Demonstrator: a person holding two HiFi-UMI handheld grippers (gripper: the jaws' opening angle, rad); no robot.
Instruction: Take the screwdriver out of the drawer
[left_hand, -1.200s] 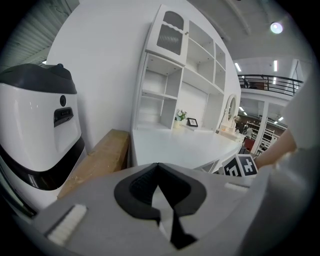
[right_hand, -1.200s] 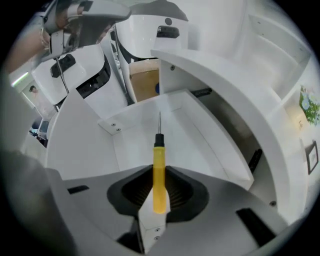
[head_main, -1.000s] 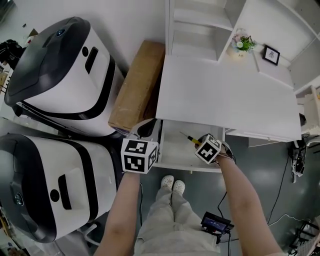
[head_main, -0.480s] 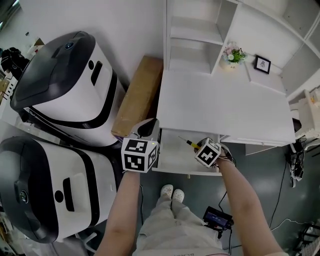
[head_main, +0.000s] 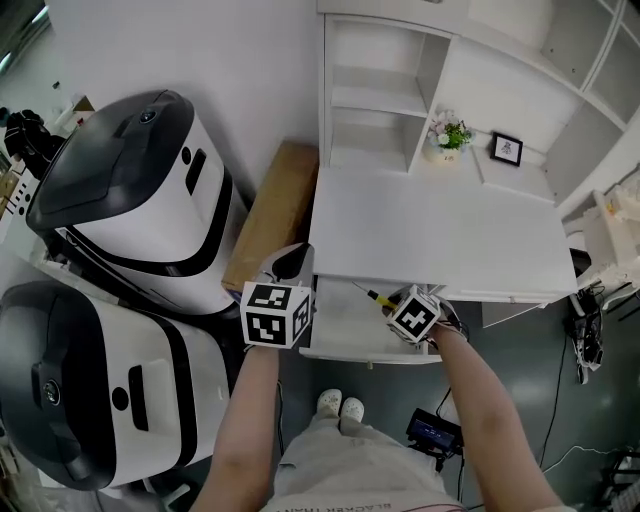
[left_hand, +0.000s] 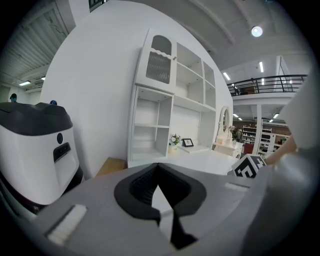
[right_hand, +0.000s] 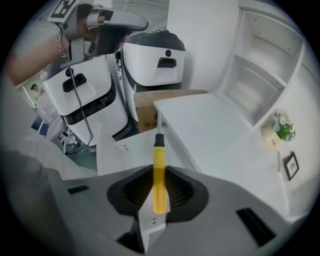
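Note:
The screwdriver (right_hand: 159, 175) has a yellow handle and a thin metal shaft (head_main: 375, 295). My right gripper (right_hand: 159, 197) is shut on the handle and points steeply down, so the shaft sticks out past the jaws. It hangs above the open white drawer (head_main: 345, 325) under the front edge of the desk. In the head view the right gripper (head_main: 392, 303) is over the drawer's right part. My left gripper (head_main: 292, 258) is held at the drawer's left corner. In its own view the left gripper (left_hand: 158, 167) has its tips together with nothing between them.
Two large white-and-black machines (head_main: 130, 190) (head_main: 90, 390) stand at the left, with a cardboard box (head_main: 270, 215) against the desk's side. The white desk top (head_main: 440, 230) carries a flower pot (head_main: 445, 135) and a small picture frame (head_main: 506, 149) below a shelf unit (head_main: 370, 100). A small device (head_main: 432, 432) lies on the floor.
Both grippers have risen. The screwdriver has gone up with the right gripper and is higher above the drawer. The jaws have not changed.

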